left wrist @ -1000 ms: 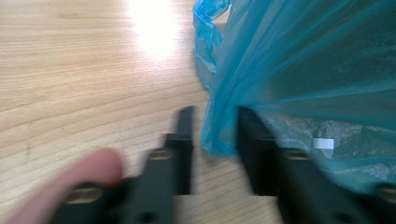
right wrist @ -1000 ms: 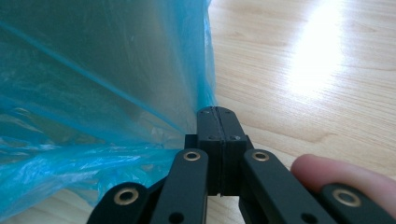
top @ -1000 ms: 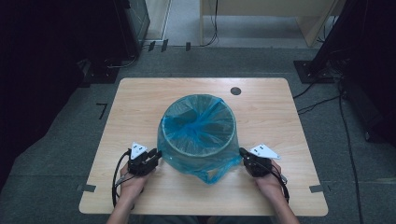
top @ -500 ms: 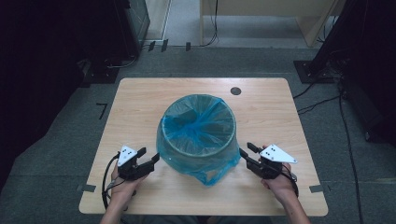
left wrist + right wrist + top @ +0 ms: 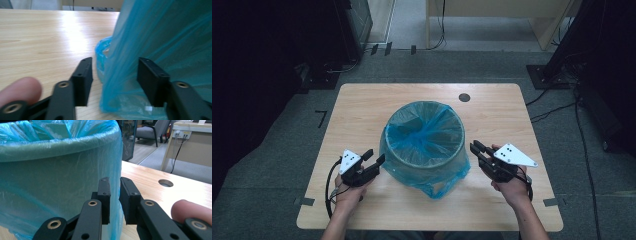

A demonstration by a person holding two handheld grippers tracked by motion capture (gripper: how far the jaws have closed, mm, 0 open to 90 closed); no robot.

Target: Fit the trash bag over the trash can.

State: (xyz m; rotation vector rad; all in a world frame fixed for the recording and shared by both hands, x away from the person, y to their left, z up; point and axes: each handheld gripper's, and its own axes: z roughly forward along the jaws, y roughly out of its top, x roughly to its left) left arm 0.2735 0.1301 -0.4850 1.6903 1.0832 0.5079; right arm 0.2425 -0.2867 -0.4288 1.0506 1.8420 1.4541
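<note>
A round bin lined with a blue plastic bag (image 5: 424,142) stands in the middle of the wooden table (image 5: 362,110). The bag's loose skirt hangs over the rim and bunches at the bin's base. My left gripper (image 5: 375,156) is at the bin's left side, open. In the left gripper view a fold of the bag (image 5: 130,62) hangs between its spread jaws (image 5: 115,75). My right gripper (image 5: 476,146) is at the bin's right side. In the right gripper view its jaws (image 5: 115,195) stand a narrow gap apart beside the bag-covered wall (image 5: 62,185), gripping nothing that I can see.
A round cable hole (image 5: 464,97) lies in the table's far right part, also visible as the hole (image 5: 165,183) beyond the right jaws. Dark equipment and cables stand on the floor around the table. A person's hands hold both grippers near the front edge.
Both grippers drew outward from the bin's sides. The left one has since come back in, and the bag's fold now sits between its jaws.
</note>
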